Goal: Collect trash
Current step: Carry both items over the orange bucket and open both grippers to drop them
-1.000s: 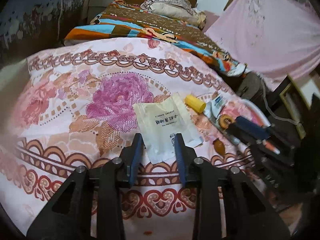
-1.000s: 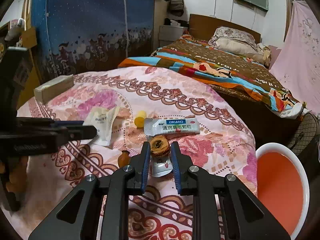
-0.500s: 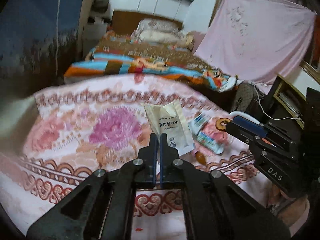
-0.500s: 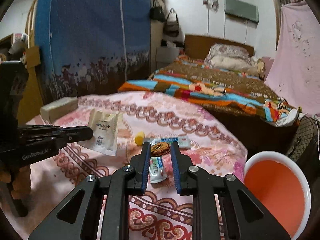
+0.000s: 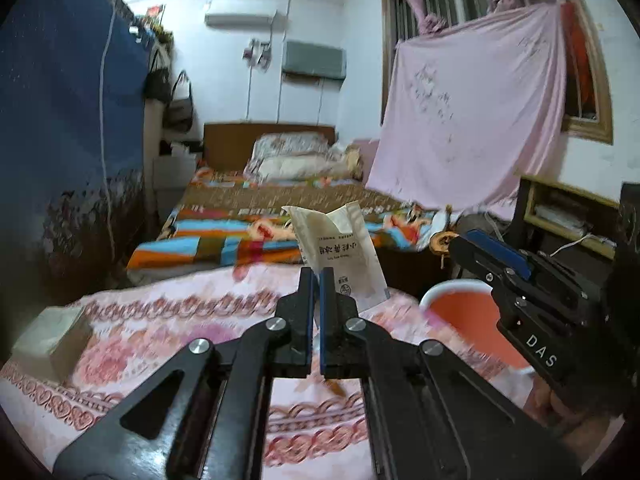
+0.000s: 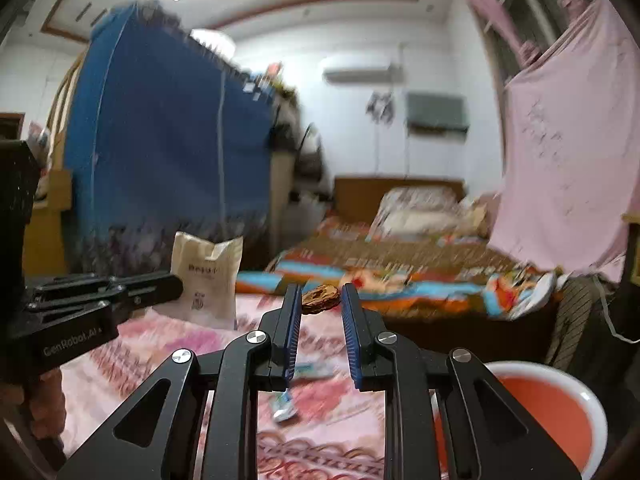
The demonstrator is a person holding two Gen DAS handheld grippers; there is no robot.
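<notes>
My left gripper (image 5: 317,274) is shut on a cream paper packet (image 5: 338,250) with printed text and holds it upright in the air above the floral bedspread (image 5: 168,320). The packet also shows in the right wrist view (image 6: 206,276). My right gripper (image 6: 320,294) is shut on a small brown dried peel (image 6: 321,298), held at the fingertips; it also shows in the left wrist view (image 5: 440,242). An orange basin with a white rim (image 6: 560,372) stands at the lower right, beside the bedspread; it shows in the left wrist view (image 5: 452,288) too.
A blue-and-white wrapper (image 6: 285,404) lies on the bedspread below my right gripper. A pale box (image 5: 48,340) sits at the bedspread's left edge. A second bed (image 5: 256,224) with a striped blanket lies beyond. A pink sheet (image 5: 472,128) hangs at the right.
Both grippers have risen well above the bedspread, each carrying its item. The left gripper closed on the packet a second ago and lifted it. The views now tilt up towards the room.
</notes>
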